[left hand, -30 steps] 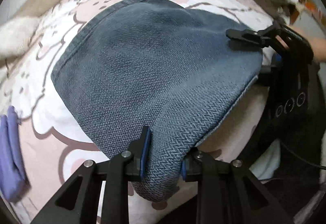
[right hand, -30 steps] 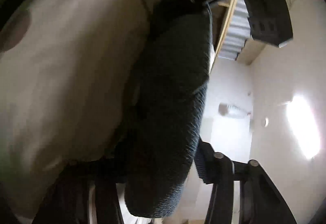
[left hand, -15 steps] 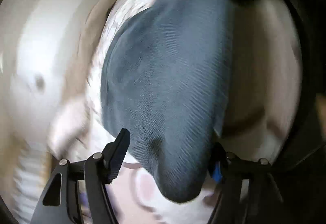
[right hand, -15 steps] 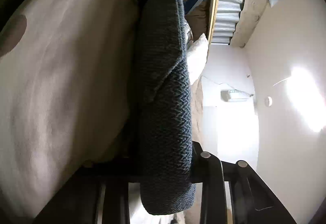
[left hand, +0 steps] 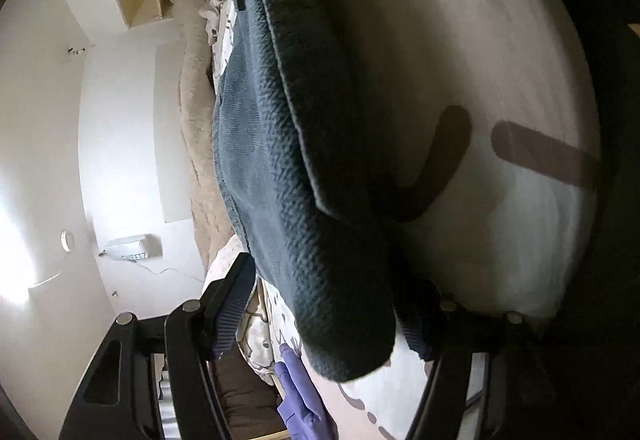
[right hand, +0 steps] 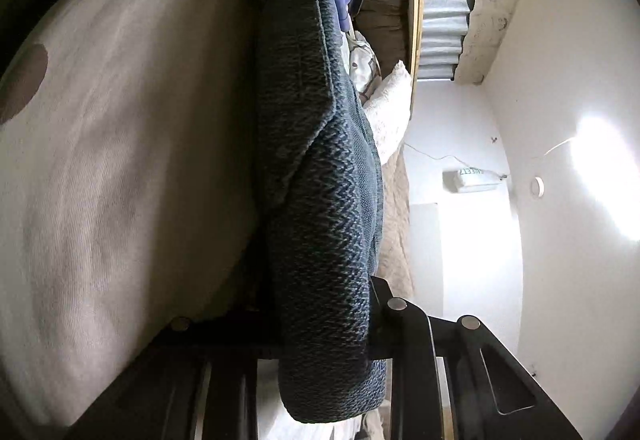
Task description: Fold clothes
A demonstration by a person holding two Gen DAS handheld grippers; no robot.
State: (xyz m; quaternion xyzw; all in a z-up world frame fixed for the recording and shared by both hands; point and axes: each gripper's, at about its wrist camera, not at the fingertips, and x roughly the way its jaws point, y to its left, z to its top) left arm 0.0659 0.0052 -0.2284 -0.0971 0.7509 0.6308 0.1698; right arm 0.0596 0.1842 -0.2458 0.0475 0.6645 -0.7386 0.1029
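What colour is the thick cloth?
Dark blue knitted cloth with a zigzag herringbone weave, clearest in the right wrist view.

Both grippers are rolled sideways, so the bed surface stands upright in each wrist view. The left gripper point(left hand: 324, 304) has its jaws spread wide; its left finger point(left hand: 230, 306) stands clear of the dark blue cloth point(left hand: 288, 159) that passes between them. The right gripper point(right hand: 320, 324) is clamped on the same cloth's folded edge, fingers pressed against both faces. Each gripper appears at the top of the other's view, facing it.
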